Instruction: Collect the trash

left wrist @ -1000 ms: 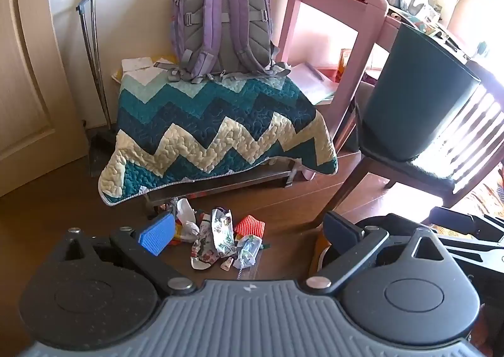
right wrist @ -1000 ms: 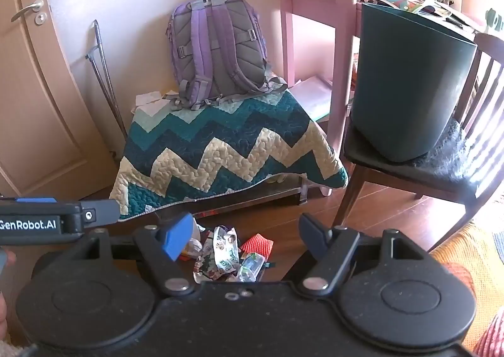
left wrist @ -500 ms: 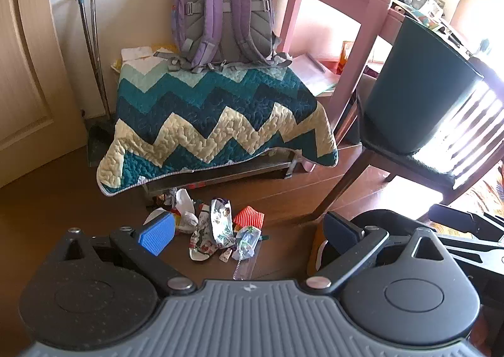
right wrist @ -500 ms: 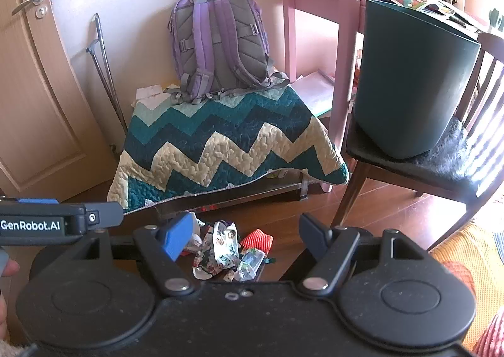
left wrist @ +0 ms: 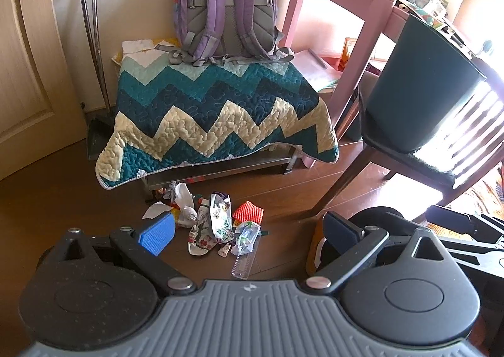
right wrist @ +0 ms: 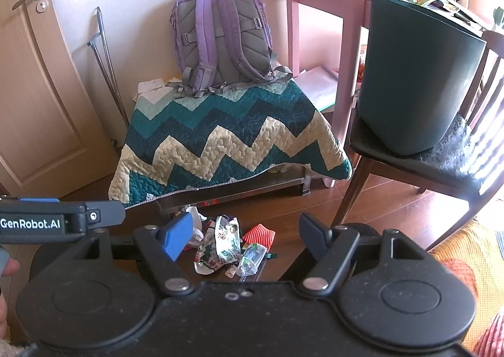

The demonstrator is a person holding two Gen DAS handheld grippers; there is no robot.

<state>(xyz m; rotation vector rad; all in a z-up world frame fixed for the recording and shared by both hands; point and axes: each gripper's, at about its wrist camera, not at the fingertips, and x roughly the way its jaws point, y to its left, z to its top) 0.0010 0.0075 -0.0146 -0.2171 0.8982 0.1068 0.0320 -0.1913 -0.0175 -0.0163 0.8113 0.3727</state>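
A pile of trash (left wrist: 217, 221) lies on the brown wood floor in front of the low bench: crumpled white paper, printed wrappers, a red ribbed piece (left wrist: 249, 212), a clear plastic wrapper (left wrist: 245, 234). The pile also shows in the right wrist view (right wrist: 226, 240). A dark green bin (left wrist: 422, 89) stands on a wooden chair at the right; it also shows in the right wrist view (right wrist: 415, 79). My left gripper (left wrist: 249, 231) is open and empty, above and short of the pile. My right gripper (right wrist: 245, 232) is open and empty, likewise above the pile.
A zigzag quilt (left wrist: 217, 117) covers a low bench, with a purple backpack (left wrist: 225, 7) on it. A pink desk (left wrist: 343, 10) stands at the right. A dustpan and long handle (left wrist: 94, 73) lean by the door (right wrist: 34, 79). An orange rug (right wrist: 466, 253) lies at the right.
Both grippers have tilted and moved so the trash pile sits higher in view, further from the fingers' base. Both stay open and empty.
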